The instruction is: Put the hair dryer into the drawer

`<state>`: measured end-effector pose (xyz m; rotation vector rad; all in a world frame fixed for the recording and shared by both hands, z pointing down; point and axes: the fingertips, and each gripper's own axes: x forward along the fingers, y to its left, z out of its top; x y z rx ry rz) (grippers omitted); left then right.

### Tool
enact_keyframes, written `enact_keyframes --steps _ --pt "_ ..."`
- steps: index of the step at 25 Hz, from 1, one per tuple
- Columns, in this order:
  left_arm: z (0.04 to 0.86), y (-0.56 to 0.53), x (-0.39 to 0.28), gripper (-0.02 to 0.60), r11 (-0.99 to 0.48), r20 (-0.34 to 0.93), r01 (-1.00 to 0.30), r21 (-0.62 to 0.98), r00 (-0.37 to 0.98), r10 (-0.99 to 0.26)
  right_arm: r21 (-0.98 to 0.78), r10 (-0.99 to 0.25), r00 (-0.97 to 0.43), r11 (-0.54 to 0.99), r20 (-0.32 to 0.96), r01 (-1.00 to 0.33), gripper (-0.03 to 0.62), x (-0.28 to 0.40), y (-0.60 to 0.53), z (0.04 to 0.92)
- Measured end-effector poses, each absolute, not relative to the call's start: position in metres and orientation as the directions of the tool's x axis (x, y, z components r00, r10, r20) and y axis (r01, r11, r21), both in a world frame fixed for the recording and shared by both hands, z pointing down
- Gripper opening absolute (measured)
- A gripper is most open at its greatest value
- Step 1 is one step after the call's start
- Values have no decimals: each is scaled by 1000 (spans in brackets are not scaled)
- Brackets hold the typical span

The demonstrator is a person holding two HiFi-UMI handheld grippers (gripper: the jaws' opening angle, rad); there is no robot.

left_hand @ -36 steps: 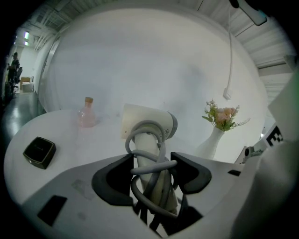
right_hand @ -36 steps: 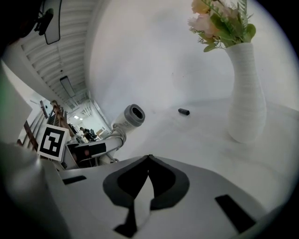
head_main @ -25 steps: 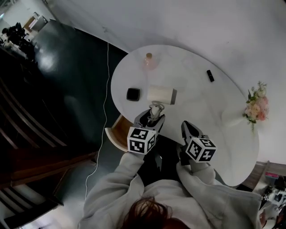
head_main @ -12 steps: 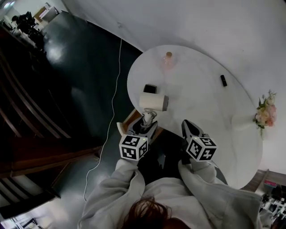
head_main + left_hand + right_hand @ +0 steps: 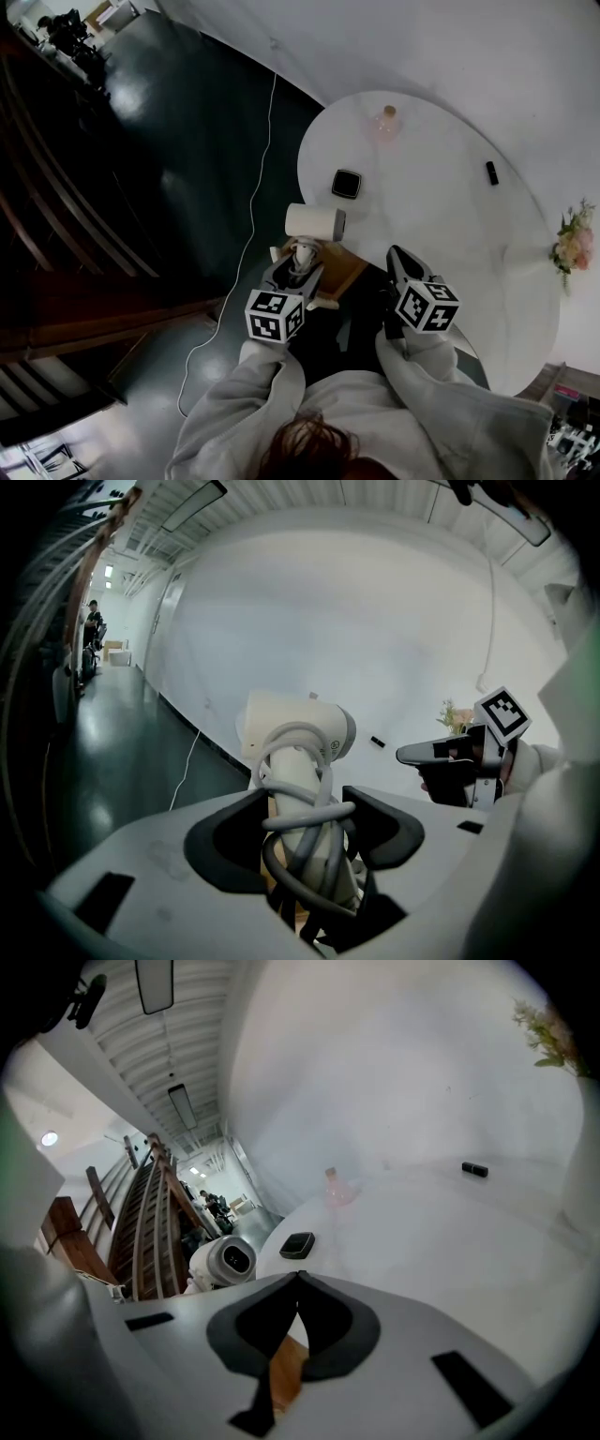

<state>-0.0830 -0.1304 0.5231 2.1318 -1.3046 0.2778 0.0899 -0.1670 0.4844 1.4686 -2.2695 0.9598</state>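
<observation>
Dryer (image 5: 314,222) swung leftward; left gripper (image 5: 300,262) clamps cord-wrapped handle (image 5: 284,764).

left tool (image 5: 305,829) clamping hair dryer (image 5: 298,761) handle, cord-wrapped

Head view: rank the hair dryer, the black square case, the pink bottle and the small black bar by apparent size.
1. hair dryer, largest, though held nearer the camera
2. black square case and pink bottle, too alike to rank
3. small black bar, smallest

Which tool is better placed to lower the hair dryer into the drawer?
Left: the left tool holds the white hair dryer beside the open wooden drawer; the right tool is shut, empty.
</observation>
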Motion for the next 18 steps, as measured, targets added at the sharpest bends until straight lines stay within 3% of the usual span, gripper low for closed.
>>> enact_keyframes --steps 11,18 --pt "554 -92 -112 250 -328 534 -859 393 504 -679 -393 -714 -435 238 549 -888 49 64 -165 504" --pt "574 -79 -109 250 -244 588 -856 456 496 -639 -400 -682 -464 265 565 -877 48 66 -168 512"
